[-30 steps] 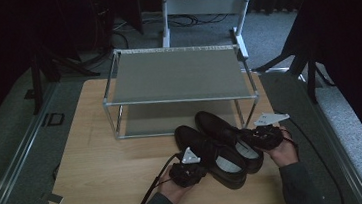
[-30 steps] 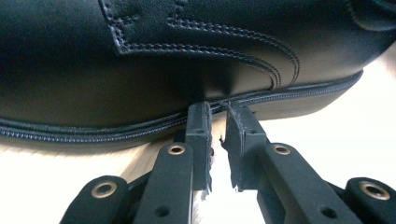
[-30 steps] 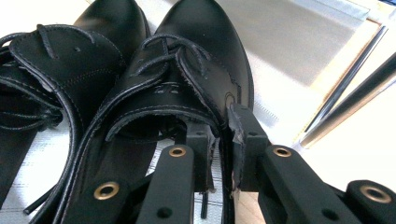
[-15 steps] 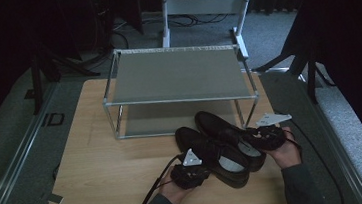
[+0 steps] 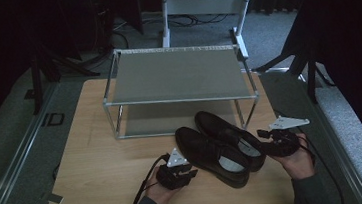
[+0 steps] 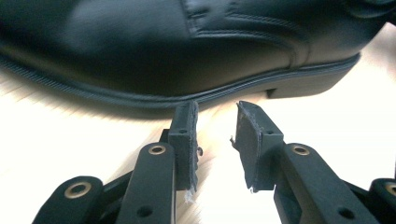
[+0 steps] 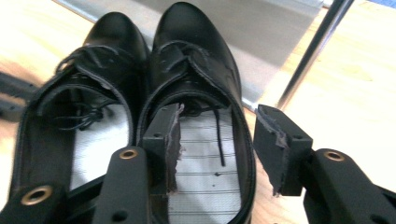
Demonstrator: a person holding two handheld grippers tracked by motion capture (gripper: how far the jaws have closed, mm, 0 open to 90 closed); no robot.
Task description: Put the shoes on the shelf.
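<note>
Shoes: pair of black leather lace-up shoes, right shoe (image 5: pixel 232 138) and left shoe (image 5: pixel 211 154), side by side on the wooden table (image 5: pixel 95 175), toes toward the rack.
Right gripper (image 7: pixel 217 149): jaws apart, straddling the right shoe's outer collar wall, not yet closed.
Left gripper (image 6: pixel 215 140): jaws apart, empty, low beside the left shoe's sole edge.
Progress: judged early; neither shoe lifted, shelving remains.
Rack (image 5: pixel 179 74): two-tier metal shoe rack just behind, both shelves bare.
Obstruction: rack's front post (image 7: pixel 306 56) near the right shoe's toe.
</note>
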